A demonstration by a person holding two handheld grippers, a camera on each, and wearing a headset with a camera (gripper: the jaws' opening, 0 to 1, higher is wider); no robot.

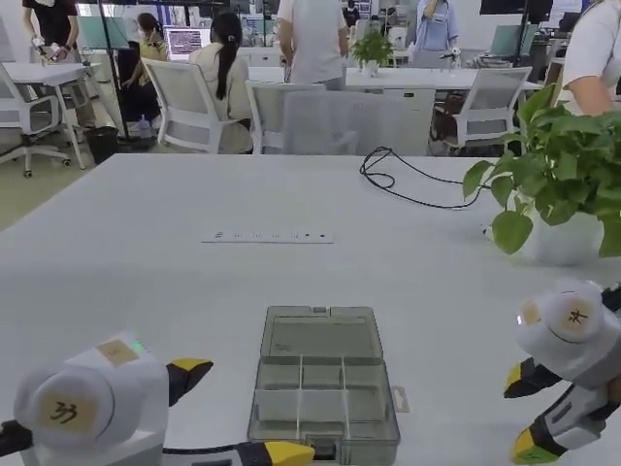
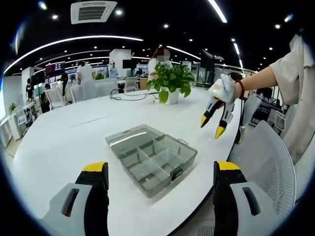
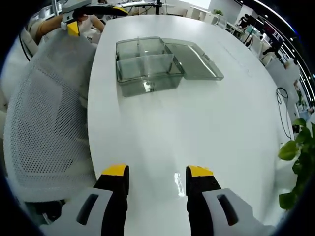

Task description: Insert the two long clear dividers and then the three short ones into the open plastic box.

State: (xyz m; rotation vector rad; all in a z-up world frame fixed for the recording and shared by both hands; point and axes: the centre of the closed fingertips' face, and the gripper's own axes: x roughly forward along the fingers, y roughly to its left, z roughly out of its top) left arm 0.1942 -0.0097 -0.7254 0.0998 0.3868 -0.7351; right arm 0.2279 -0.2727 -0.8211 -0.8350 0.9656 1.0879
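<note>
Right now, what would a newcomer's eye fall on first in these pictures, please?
The smoky clear plastic box sits at the near edge of the white table, lid open flat, clear dividers forming a grid inside. White yellow-tipped grippers flank it, the left gripper and right gripper both open and empty. A leafy green potted plant stands far right.

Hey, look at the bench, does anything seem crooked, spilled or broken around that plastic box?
Nothing stands out. The plastic box sits flat on the table, lid laid open, and the dividers inside stand upright in a tidy grid. The left claw and right claw hang open and empty, clear of it.
</note>
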